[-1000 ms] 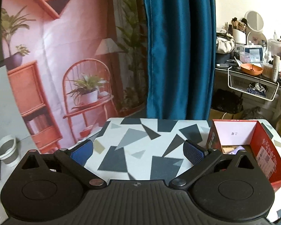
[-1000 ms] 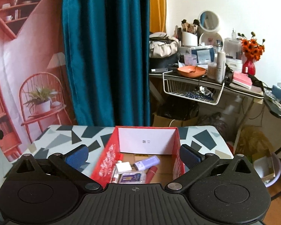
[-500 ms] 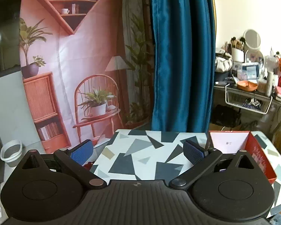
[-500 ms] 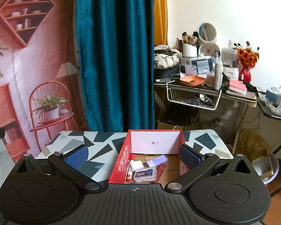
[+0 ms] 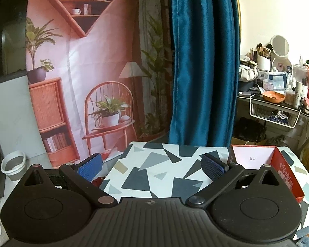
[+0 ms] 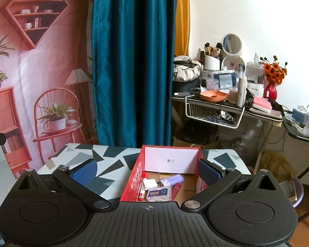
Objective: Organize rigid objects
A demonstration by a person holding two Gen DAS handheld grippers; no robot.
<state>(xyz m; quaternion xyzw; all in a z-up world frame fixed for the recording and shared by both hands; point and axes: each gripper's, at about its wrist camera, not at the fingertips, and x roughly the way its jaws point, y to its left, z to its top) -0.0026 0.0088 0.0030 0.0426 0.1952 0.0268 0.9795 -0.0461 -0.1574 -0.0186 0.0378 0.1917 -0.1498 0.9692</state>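
A red cardboard box (image 6: 134,177) stands open on the table with the grey triangle pattern (image 6: 111,164). Inside it lie a white adapter (image 6: 150,183), a lilac tube (image 6: 173,179), a clear plastic case (image 6: 159,193) and a red lipstick (image 6: 176,188). My right gripper (image 6: 147,173) hovers open in front of the box, nothing between its blue pads. The left gripper (image 5: 152,165) is open too, held over the patterned table (image 5: 154,164), with the red box (image 5: 286,173) to its right.
A teal curtain (image 6: 134,61) and a pink room-print backdrop (image 5: 82,72) hang behind the table. At the right stands a cluttered dressing table (image 6: 226,103) with a wire basket (image 6: 212,115) under it. A white bucket (image 5: 13,164) sits on the floor at left.
Both grippers have drawn back and upward from the table, so the box and tabletop look smaller and lower in each view. Both stay open.
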